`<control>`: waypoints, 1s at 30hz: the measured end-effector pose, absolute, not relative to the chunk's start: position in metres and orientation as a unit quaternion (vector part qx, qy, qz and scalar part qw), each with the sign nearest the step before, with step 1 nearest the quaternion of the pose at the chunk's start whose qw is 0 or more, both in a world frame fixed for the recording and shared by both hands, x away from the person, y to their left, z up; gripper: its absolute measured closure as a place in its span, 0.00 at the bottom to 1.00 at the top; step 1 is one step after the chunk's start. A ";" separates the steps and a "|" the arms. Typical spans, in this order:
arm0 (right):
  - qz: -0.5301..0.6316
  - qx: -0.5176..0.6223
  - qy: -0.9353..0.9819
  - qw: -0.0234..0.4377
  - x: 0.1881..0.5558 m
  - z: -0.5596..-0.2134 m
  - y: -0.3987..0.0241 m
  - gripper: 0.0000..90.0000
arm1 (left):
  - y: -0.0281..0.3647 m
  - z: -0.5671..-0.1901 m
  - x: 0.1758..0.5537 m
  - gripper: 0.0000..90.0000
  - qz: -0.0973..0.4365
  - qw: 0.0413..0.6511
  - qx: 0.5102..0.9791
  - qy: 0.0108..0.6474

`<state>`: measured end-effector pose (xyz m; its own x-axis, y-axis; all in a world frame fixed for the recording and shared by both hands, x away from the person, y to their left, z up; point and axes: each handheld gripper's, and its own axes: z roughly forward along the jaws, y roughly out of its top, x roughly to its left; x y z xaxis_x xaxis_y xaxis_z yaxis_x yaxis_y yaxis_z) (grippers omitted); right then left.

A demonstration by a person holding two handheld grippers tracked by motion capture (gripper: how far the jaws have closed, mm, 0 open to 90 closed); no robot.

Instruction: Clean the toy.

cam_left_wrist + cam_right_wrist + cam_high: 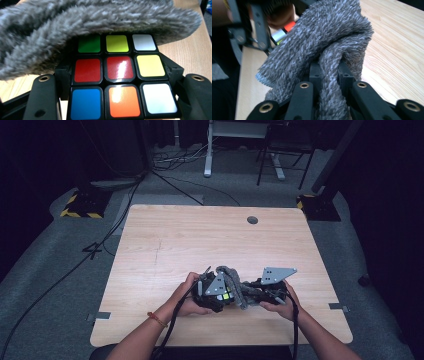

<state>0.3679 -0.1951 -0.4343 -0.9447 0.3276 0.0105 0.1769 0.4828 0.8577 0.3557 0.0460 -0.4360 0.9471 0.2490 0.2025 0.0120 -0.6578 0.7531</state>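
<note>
Left gripper (117,100): fingers clamped on the cube (120,77) (red centre facing the camera).
Right gripper (329,75): fingers pinched on a fold of grey cloth (322,40).
Cloth: draped over the cube's top, between both grippers.
Place: near front edge of worktop (190,240).
</note>
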 end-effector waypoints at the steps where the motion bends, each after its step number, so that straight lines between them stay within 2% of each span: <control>1: 0.479 0.148 0.862 0.080 0.368 -0.436 -0.194 0.87 | 0.047 -0.435 0.356 0.37 0.145 0.414 0.896 0.070; 8: 0.439 0.157 0.883 0.062 0.374 -0.456 -0.188 0.87 | 0.051 -0.428 0.355 0.37 0.140 0.433 0.888 0.070; 20: 0.504 0.141 0.848 0.078 0.366 -0.428 -0.196 0.87 | 0.049 -0.430 0.354 0.37 0.136 0.431 0.889 0.068; 25: 0.479 0.149 0.861 0.083 0.368 -0.435 -0.191 0.87 | 0.047 -0.428 0.352 0.37 0.138 0.427 0.891 0.062; 30: 0.449 0.161 0.875 0.079 0.372 -0.449 -0.187 0.87 | 0.051 -0.422 0.351 0.37 0.138 0.449 0.881 0.061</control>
